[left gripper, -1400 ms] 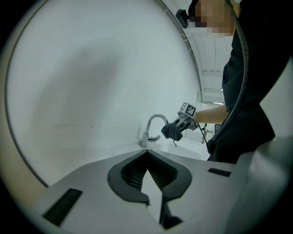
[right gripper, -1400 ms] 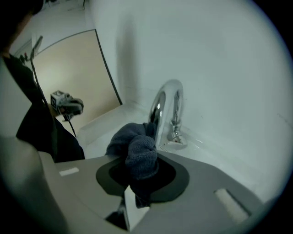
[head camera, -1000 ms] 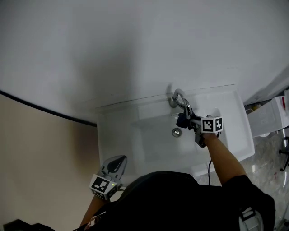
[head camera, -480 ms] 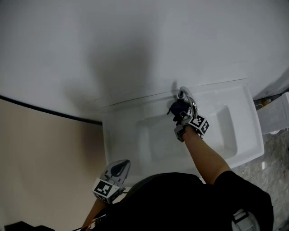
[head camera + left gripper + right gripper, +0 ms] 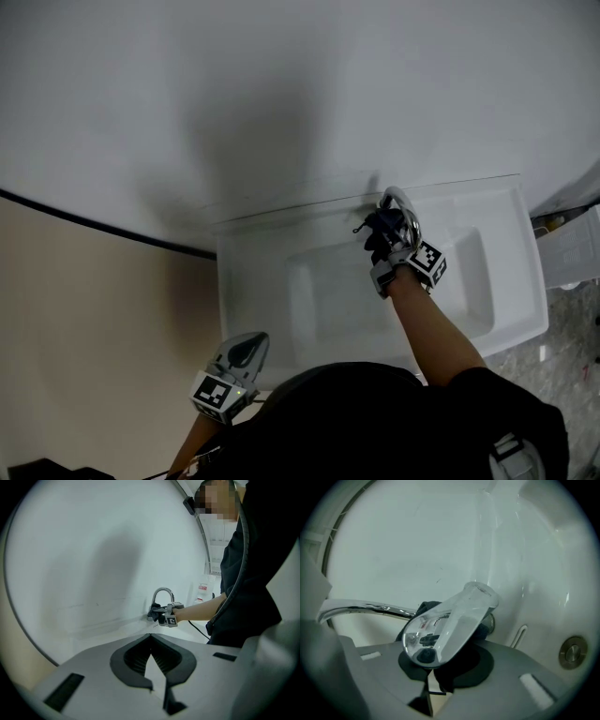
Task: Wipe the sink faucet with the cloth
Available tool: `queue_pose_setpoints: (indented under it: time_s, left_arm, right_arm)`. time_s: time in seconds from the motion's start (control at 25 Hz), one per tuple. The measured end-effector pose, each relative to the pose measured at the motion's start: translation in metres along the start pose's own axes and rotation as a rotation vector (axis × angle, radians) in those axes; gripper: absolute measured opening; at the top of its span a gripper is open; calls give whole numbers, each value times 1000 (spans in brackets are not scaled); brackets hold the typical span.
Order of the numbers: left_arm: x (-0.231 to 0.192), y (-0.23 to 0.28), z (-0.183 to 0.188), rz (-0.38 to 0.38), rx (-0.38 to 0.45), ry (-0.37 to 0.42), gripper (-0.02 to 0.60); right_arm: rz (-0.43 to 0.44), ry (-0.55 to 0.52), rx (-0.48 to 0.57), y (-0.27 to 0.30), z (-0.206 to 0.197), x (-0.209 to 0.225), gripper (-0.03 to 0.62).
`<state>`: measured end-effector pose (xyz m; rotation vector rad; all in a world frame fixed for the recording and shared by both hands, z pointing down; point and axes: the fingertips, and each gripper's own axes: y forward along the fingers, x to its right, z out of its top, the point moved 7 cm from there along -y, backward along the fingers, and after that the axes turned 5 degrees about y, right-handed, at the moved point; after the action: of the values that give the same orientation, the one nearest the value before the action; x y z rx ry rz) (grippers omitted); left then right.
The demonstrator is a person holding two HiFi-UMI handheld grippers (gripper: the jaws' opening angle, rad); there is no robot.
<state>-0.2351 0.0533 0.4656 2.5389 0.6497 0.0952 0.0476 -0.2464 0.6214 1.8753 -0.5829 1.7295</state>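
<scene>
A chrome faucet (image 5: 401,199) arches over the back rim of the white sink (image 5: 253,281). My right gripper (image 5: 386,246) is shut on a dark cloth (image 5: 378,225) and presses it against the faucet's left side, near its base. In the right gripper view the chrome lever (image 5: 450,625) lies across the jaws, the spout (image 5: 365,609) runs off to the left, and the cloth (image 5: 425,609) bunches behind the lever. My left gripper (image 5: 246,347) hangs shut and empty by the sink's front left corner. From the left gripper (image 5: 151,639) view, the faucet (image 5: 163,592) and cloth (image 5: 153,613) show far off.
A plain white wall rises right behind the sink, with a beige lower part and a dark stripe to the left. The drain (image 5: 573,651) and an overflow slot (image 5: 519,634) sit in the basin. White fittings (image 5: 572,246) stand on the grey floor at the right.
My right gripper has carried the cloth from the spout's tip over the drain back to the faucet's base by the wall, rolling as it went. The left gripper has stayed put.
</scene>
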Motion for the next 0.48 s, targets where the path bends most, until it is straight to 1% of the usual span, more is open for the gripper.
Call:
queue_pose_setpoints:
  time_s: [0.12, 0.28, 0.32, 0.36, 0.44, 0.48]
  left_arm:
    - [2, 3, -3, -15, -14, 1, 0]
    - [7, 3, -3, -14, -34, 27, 0]
    - [9, 3, -4, -12, -31, 28, 0]
    - [10, 3, -4, -10, -27, 29, 0]
    - [11, 4, -3, -9, -21, 33, 0]
    - [10, 4, -3, -9, -19, 34, 0]
  right_arm:
    - [-10, -81, -11, 3, 1, 7, 64]
    - [-99, -145, -115, 12, -9, 25, 64]
    - [-104, -149, -127, 11, -10, 26, 64]
    - [-88, -148, -128, 8, -9, 23, 64]
    - [-5, -159, -119, -4, -4, 3, 64]
    - [37, -178, -131, -12, -1, -7, 64]
